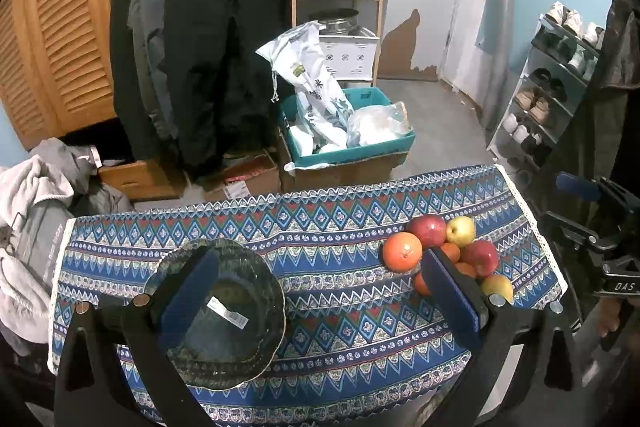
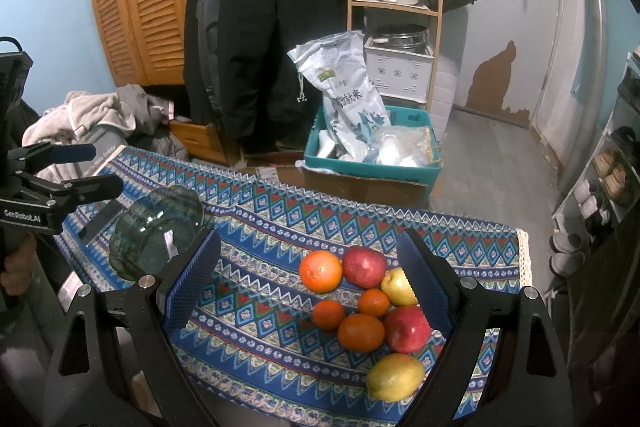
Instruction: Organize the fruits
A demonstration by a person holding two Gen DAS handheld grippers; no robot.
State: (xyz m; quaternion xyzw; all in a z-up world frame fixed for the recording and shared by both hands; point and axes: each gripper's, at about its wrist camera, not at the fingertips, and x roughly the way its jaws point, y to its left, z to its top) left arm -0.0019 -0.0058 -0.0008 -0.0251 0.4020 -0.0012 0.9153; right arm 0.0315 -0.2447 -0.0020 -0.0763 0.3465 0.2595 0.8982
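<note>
Both grippers, left [image 1: 316,291] and right [image 2: 308,291], are hovering spread and empty. Fruits [image 2: 362,307] are lying clustered on the worktop's [image 2: 260,227] right side, bowl [image 1: 224,311] well apart left, presumably awaiting them.

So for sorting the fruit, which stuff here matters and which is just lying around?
For the job: pile of oranges, red apples and yellow fruit; dark green glass bowl; open left gripper; open right gripper.

Lying about: black hanging coat; teal plastic crate; white rice bag; shoe rack.
</note>
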